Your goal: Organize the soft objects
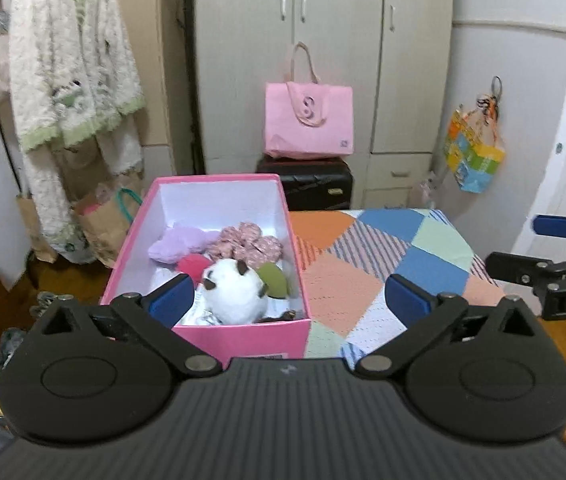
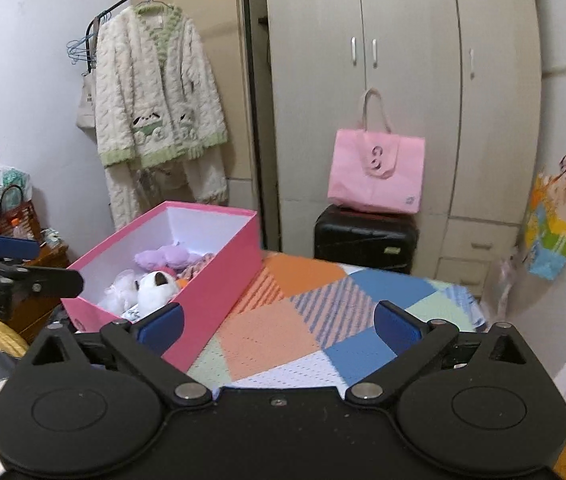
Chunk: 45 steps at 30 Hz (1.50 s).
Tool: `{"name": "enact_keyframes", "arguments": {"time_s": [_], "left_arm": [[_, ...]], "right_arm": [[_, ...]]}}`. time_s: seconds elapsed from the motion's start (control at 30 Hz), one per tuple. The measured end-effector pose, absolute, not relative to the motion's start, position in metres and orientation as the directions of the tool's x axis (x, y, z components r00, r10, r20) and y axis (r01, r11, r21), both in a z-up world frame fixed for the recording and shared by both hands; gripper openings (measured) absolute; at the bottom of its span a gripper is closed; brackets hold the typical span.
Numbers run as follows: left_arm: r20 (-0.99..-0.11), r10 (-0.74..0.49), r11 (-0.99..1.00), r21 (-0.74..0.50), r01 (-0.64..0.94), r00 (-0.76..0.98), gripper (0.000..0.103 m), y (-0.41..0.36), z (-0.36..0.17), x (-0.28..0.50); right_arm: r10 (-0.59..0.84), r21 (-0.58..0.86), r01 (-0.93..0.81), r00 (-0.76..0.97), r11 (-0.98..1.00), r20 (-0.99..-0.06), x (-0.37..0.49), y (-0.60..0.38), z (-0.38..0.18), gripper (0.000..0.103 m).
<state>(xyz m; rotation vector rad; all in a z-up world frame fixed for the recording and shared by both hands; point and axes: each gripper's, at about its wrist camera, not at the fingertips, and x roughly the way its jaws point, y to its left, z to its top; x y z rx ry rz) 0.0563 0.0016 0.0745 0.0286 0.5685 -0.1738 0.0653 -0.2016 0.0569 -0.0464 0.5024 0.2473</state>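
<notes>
1. A tall pale wardrobe (image 1: pixel 323 60) is seen filling the back of the room, with a fluffy cream and green robe (image 1: pixel 71 92) hung on a rail to its left.
2. A table covered by a patchwork cloth (image 1: pixel 387 272) of orange, blue and mint patches is seen in front of both cameras.
3. A black suitcase (image 2: pixel 365 238) is placed against the wardrobe, and a pink tote bag (image 2: pixel 377 172) is stood upright on top of it.
4. A pink box (image 1: pixel 219 336) with a white inside is set on the left part of the cloth, lid off.
5. The left gripper (image 1: pixel 291 300) is held with its jaws spread wide and nothing between the blue pads; one pad is seen in front of the box, the other over the cloth.
6. The right gripper (image 2: pixel 279 326) is likewise fully spread and empty, over the cloth just right of the box.
7. Inside the box the soft things are gathered: a white plush toy (image 1: pixel 235 292) nearest, a lilac plush (image 1: pixel 179 244) and a pink patterned scrunchie (image 1: pixel 247 242) behind it.
</notes>
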Motion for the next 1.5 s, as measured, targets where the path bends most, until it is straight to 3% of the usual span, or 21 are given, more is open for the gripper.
{"name": "enact_keyframes", "arguments": {"time_s": [0.27,0.47,0.8,1.5], "left_arm": [[-0.496,-0.130,0.989,-0.008,0.145,0.858,0.103,-0.005,0.058,0.046],[-0.480,-0.127,0.992,-0.063,0.110,0.868,0.103,0.002,0.047,0.042],[-0.424,-0.037,0.999,-0.003,0.039,0.905,0.103,0.000,0.042,0.026],[-0.455,0.001,0.999,0.048,0.023,0.891,0.103,-0.008,0.034,0.010]], "right_arm": [[0.131,0.000,-0.150,0.862,0.989,-0.489,0.050,-0.196,0.049,0.102],[0.087,0.016,-0.090,0.872,0.996,-0.481,0.040,-0.197,0.044,0.102],[-0.004,-0.038,-0.014,0.893,0.999,-0.450,0.018,-0.189,0.044,0.102],[-0.051,-0.090,0.013,0.900,0.996,-0.432,-0.011,-0.180,0.039,0.102]]}}
